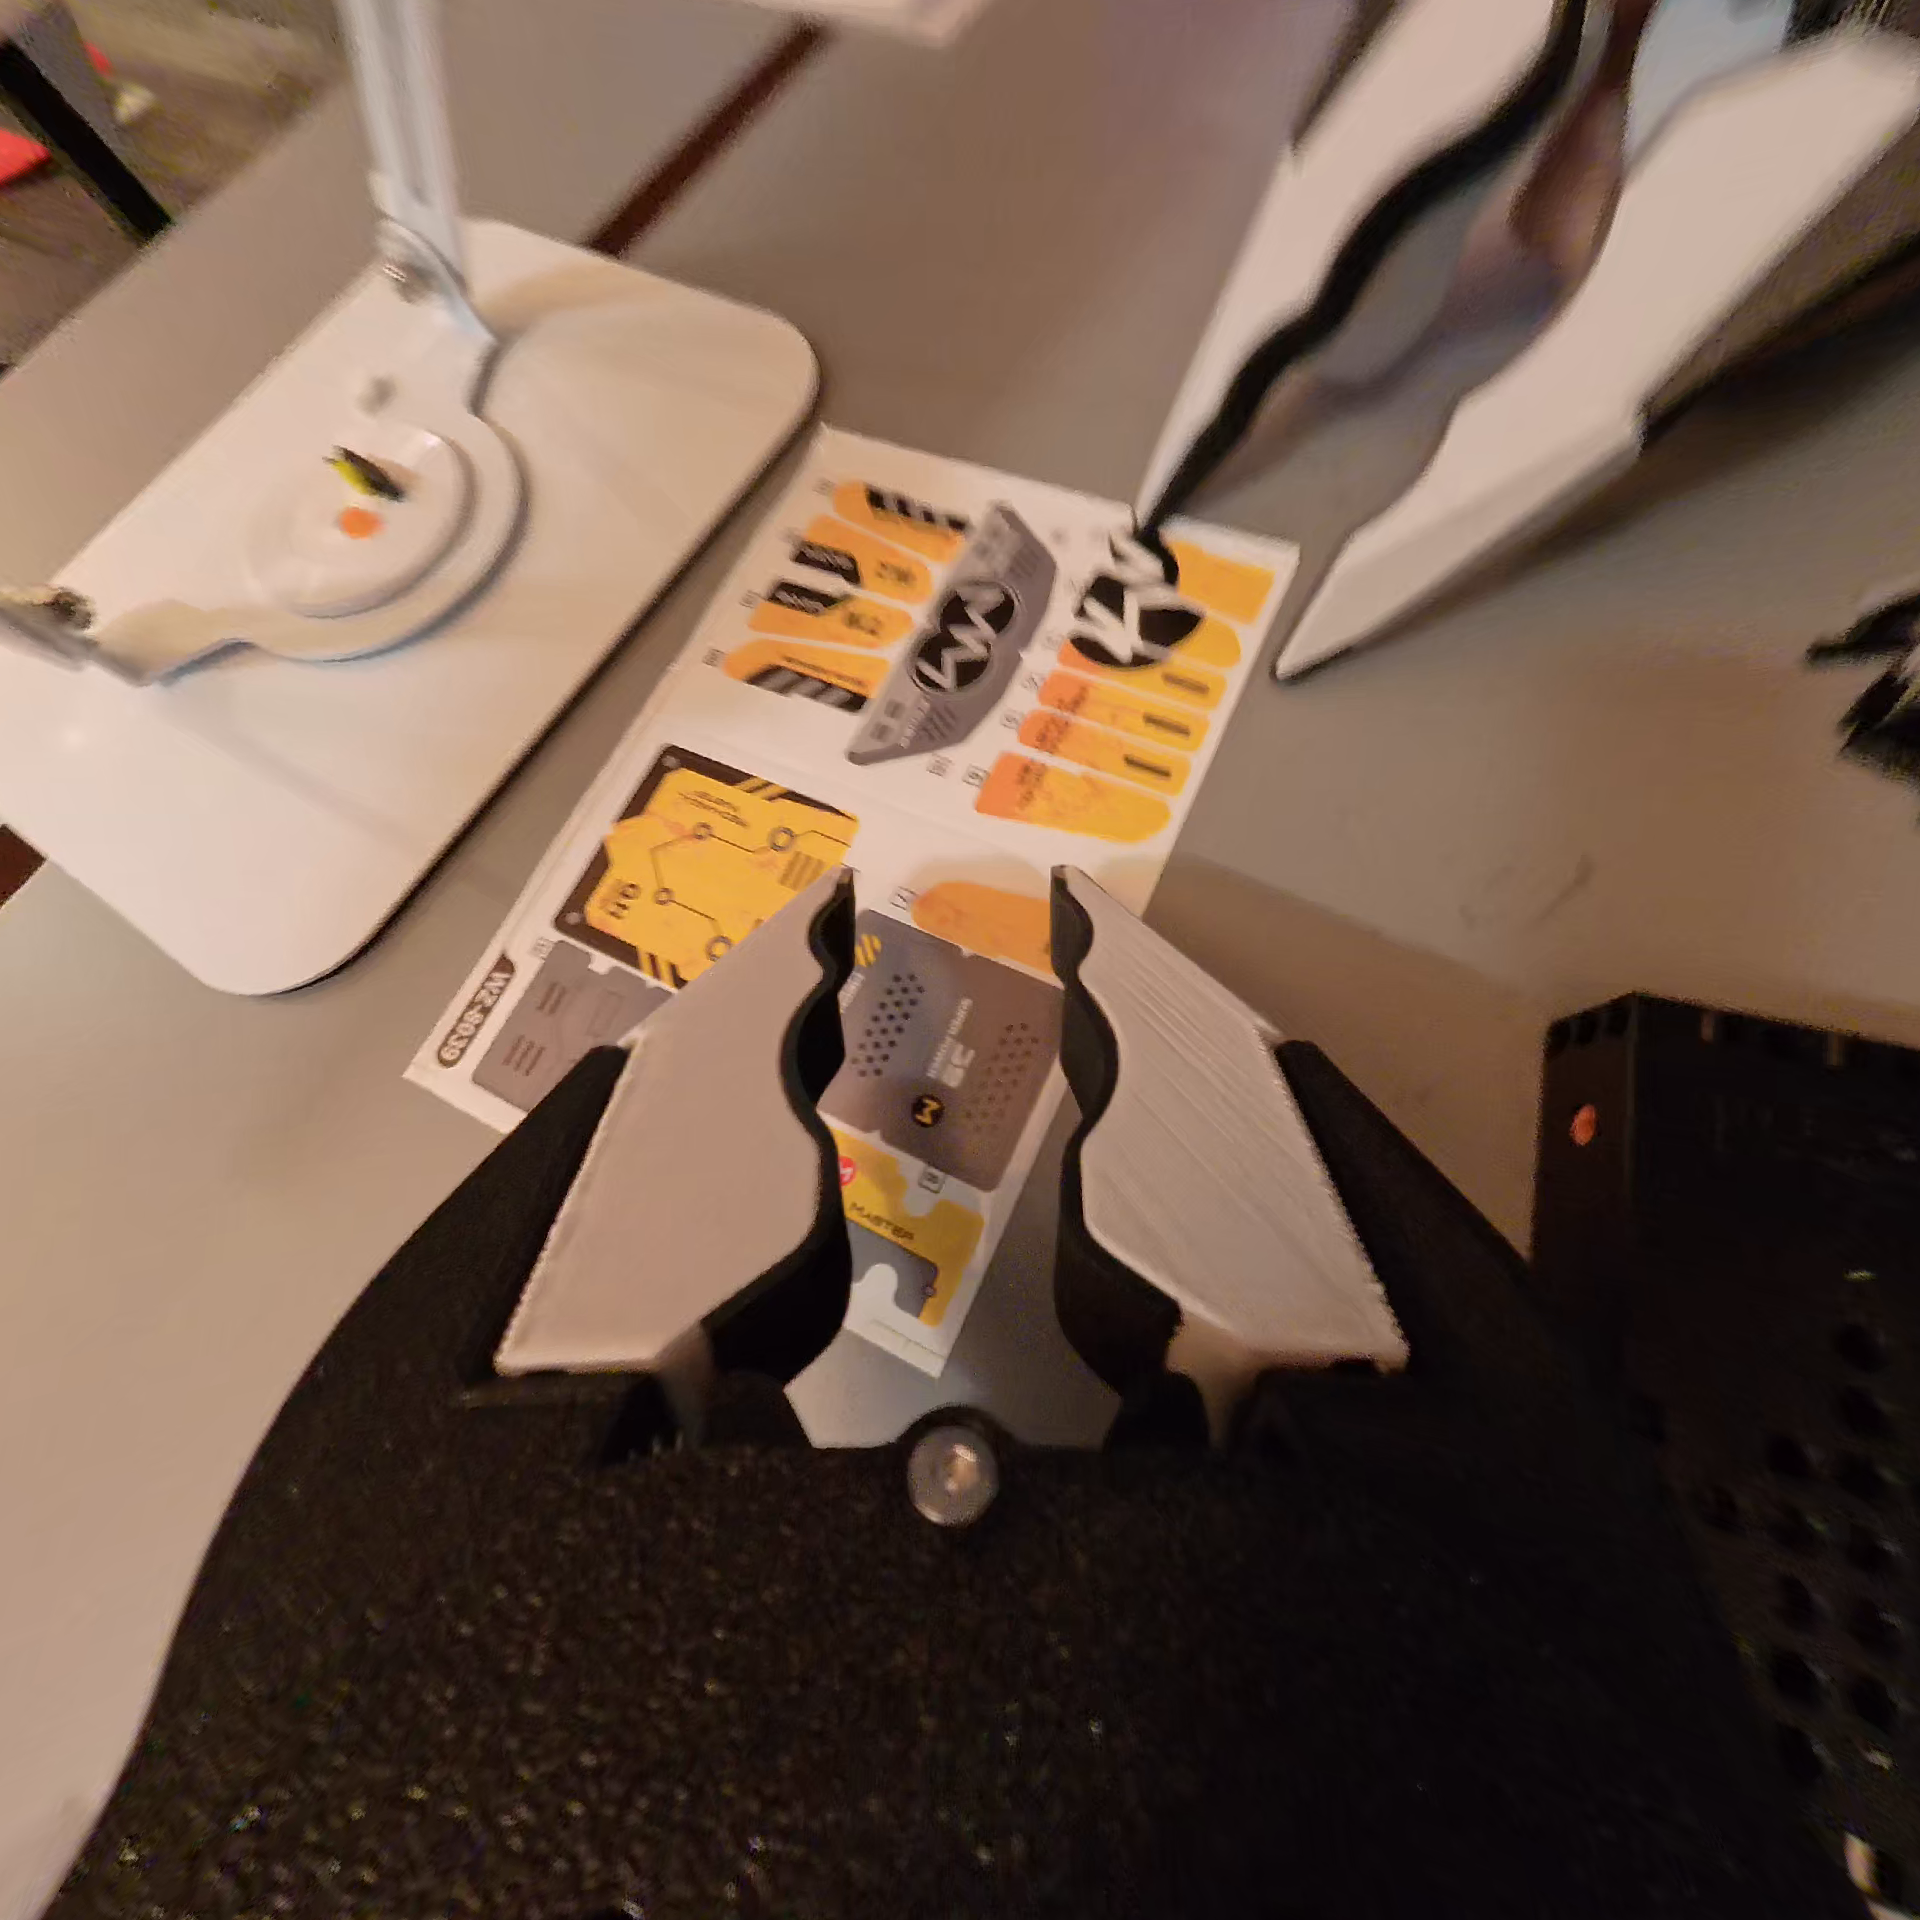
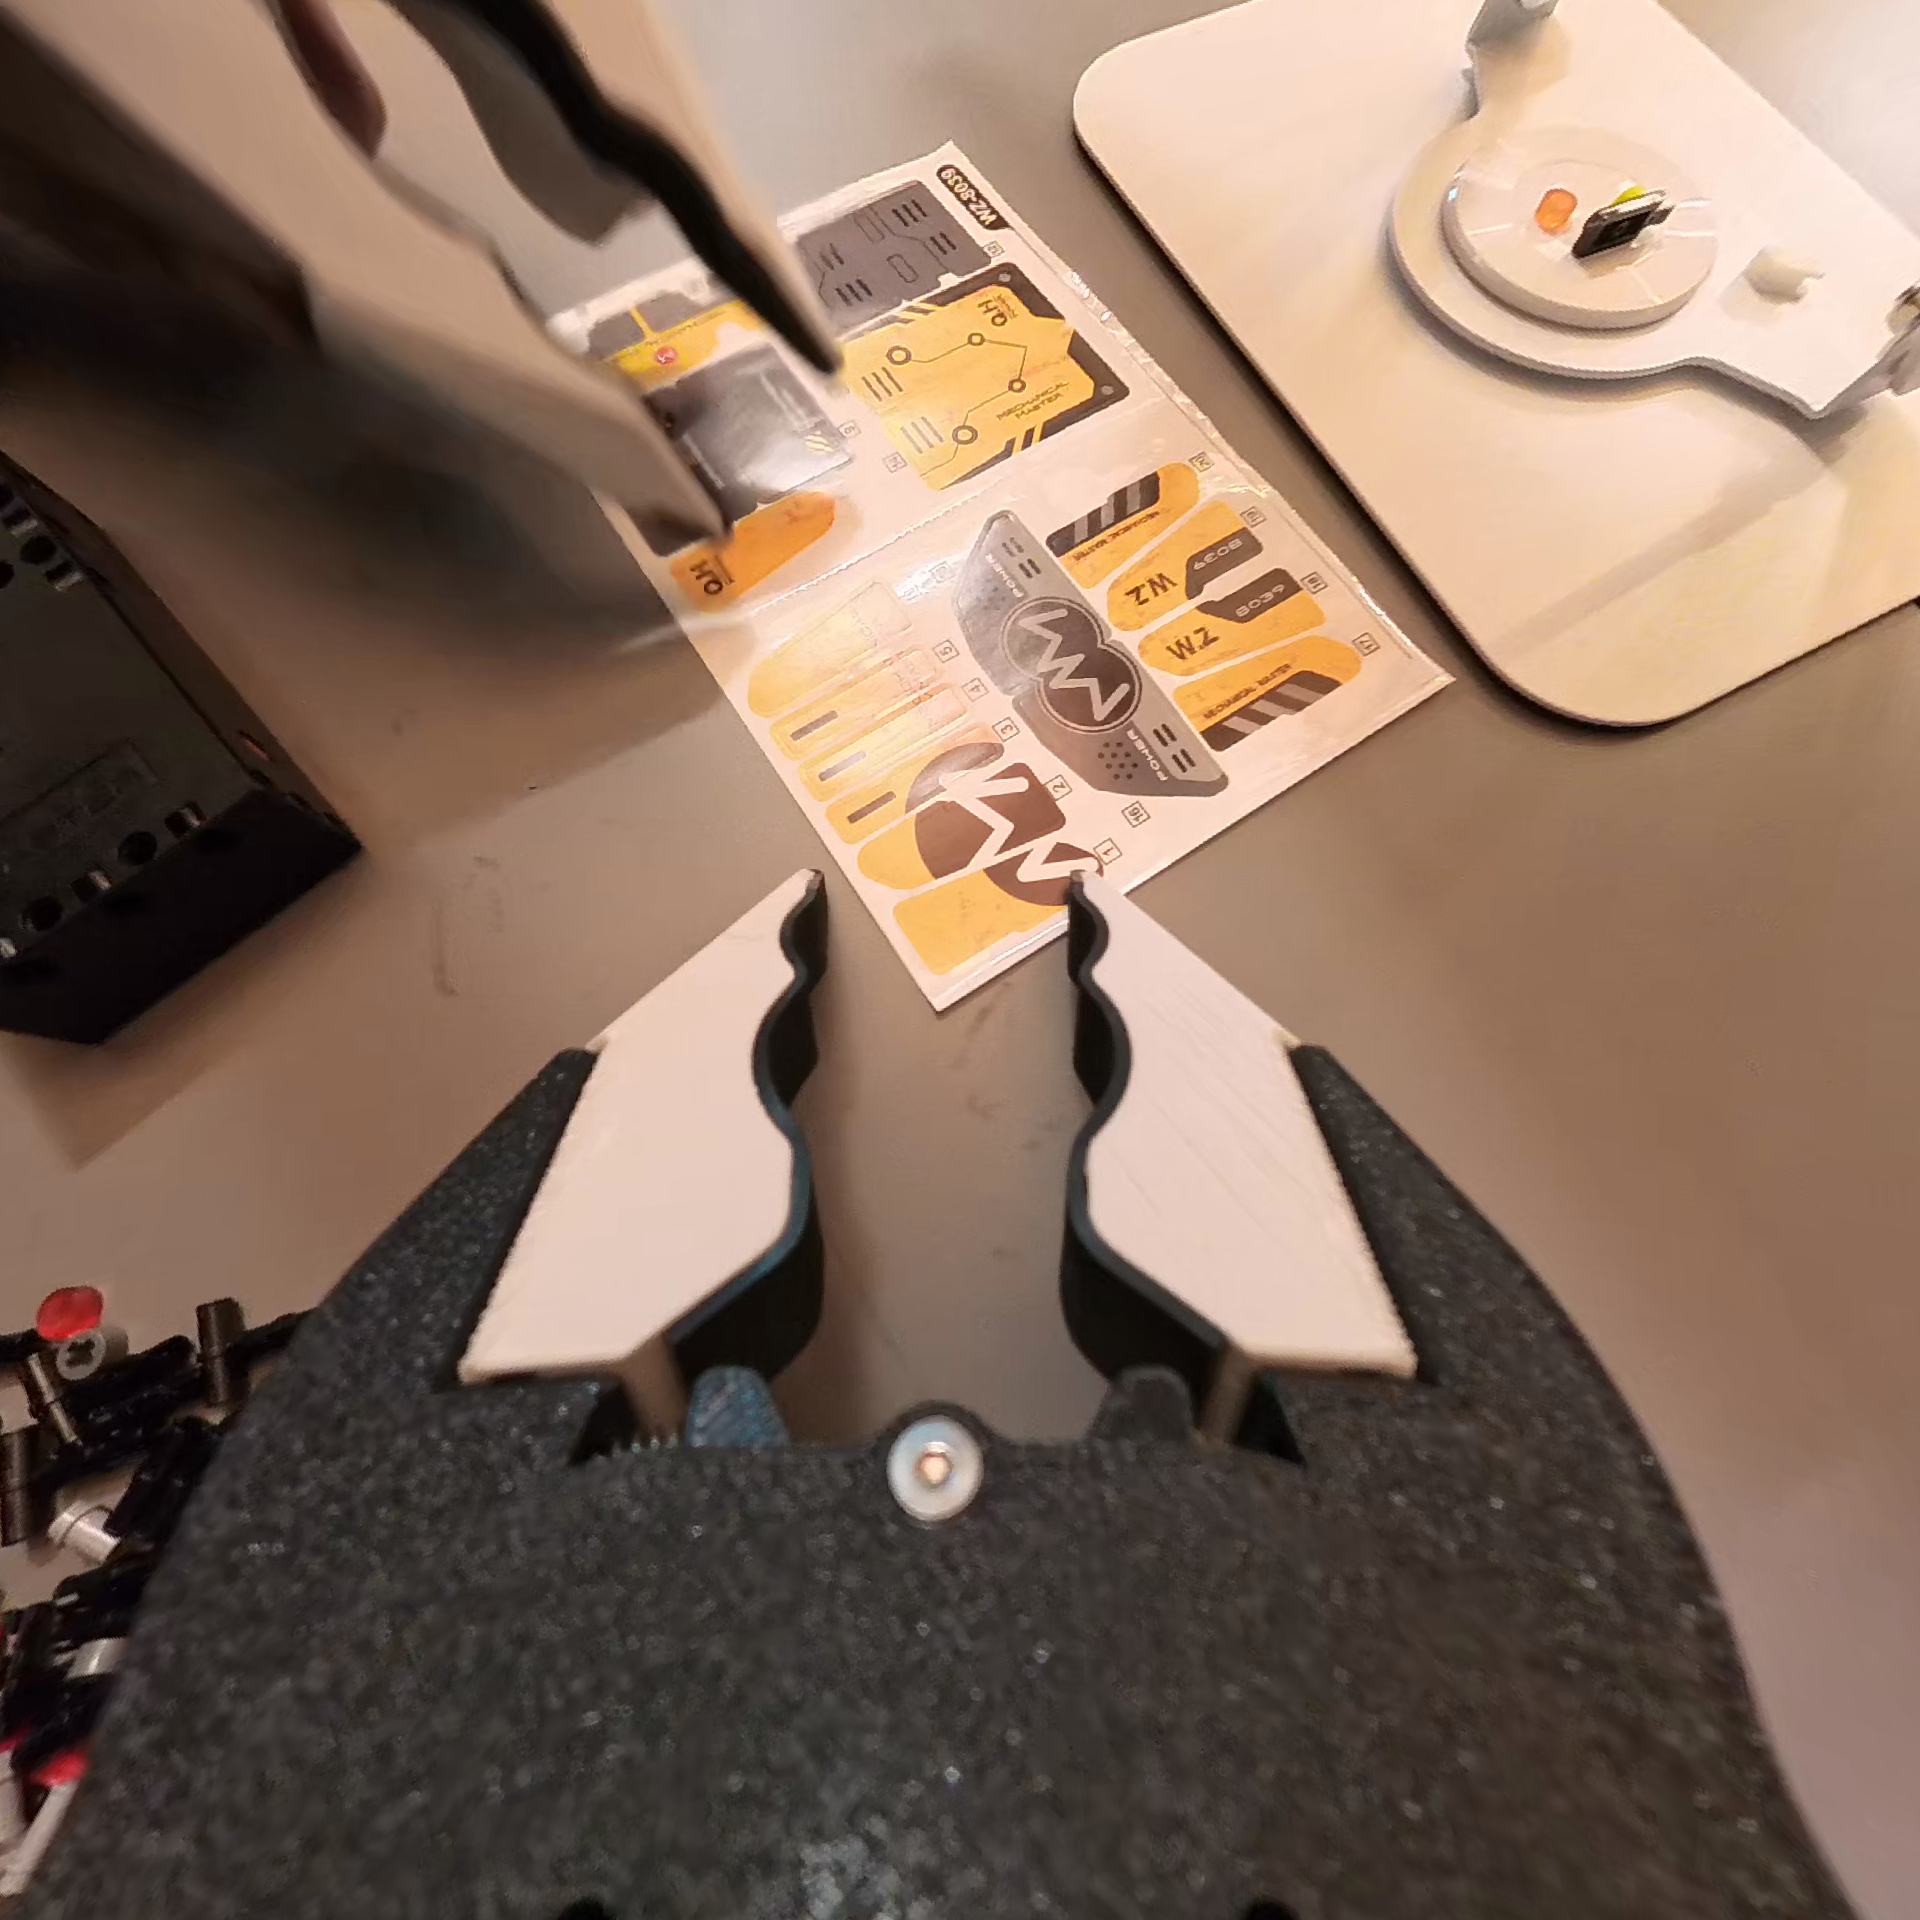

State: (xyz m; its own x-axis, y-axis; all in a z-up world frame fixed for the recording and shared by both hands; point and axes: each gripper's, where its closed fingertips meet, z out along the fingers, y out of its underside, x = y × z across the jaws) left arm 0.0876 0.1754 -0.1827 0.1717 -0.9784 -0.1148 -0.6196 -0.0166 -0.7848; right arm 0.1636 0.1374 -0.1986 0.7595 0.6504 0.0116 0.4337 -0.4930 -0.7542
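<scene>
1. Nearest us, the left tongs (image 1: 951, 883) hang spread apart and empty over the near end of the sticker sheet (image 1: 862, 790), which lies flat on the grey tabletop (image 1: 1455, 883).
2. Our right tongs (image 2: 945, 883) are likewise spread and empty; one fingertip (image 2: 1075, 883) sits at the sheet's corner, beside the round black sticker (image 2: 987, 821), though we cannot tell whether it touches.
3. A white stand base (image 1: 499, 665) lies just beside the sheet.
4. A black perforated box (image 2: 125, 790) sits on the sheet's other side, with small black parts (image 2: 94, 1392) farther off.
</scene>
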